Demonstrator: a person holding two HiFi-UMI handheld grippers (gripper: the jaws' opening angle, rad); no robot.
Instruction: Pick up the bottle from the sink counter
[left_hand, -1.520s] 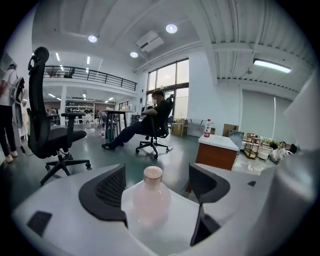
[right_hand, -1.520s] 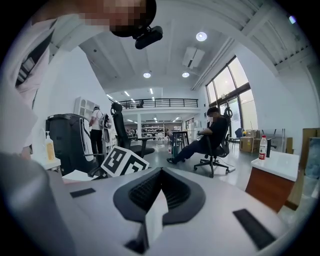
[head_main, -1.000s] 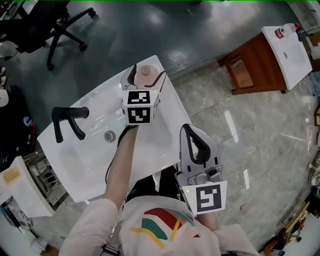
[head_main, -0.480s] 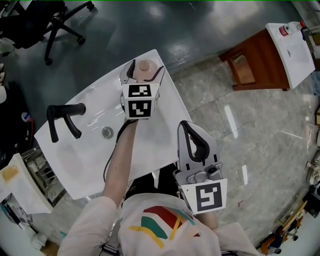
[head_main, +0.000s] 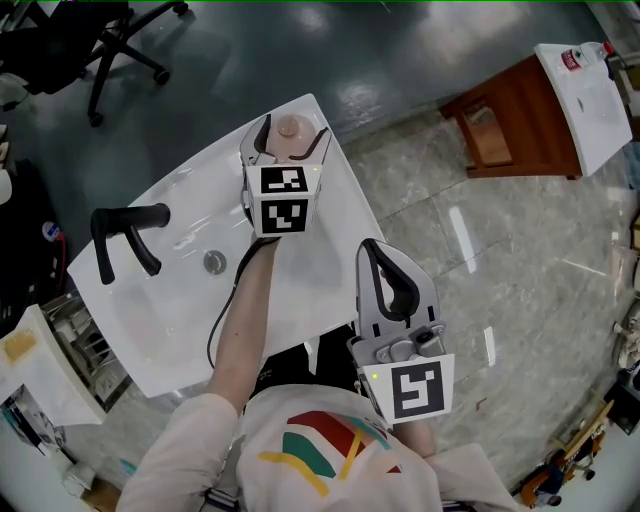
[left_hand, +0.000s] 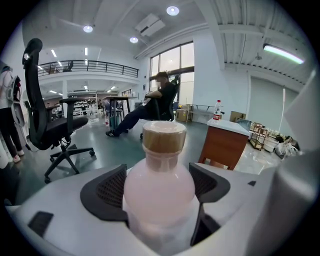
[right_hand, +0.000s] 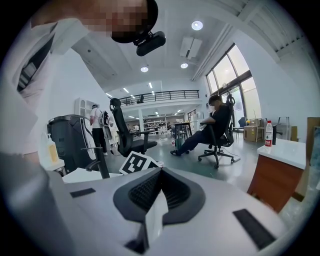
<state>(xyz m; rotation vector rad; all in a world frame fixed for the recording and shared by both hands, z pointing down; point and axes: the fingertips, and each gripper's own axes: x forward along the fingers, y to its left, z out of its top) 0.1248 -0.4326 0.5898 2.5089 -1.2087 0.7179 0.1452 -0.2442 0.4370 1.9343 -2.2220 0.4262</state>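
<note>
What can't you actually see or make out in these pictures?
- Head view: the bottle's body, hidden under the left gripper; only its cap shows.
- Left gripper view: the bottle's base, cut off by the bottom edge, so whether it stands on the sink counter is unclear.
- Left gripper view: the print on the far small bottle, too small to read.

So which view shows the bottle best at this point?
The left gripper view: the bottle is close and centred, pale pink with a tan cap, sitting between the pads of the left claw. The head view shows only its cap from above. The right gripper view doesn't show it.
</note>
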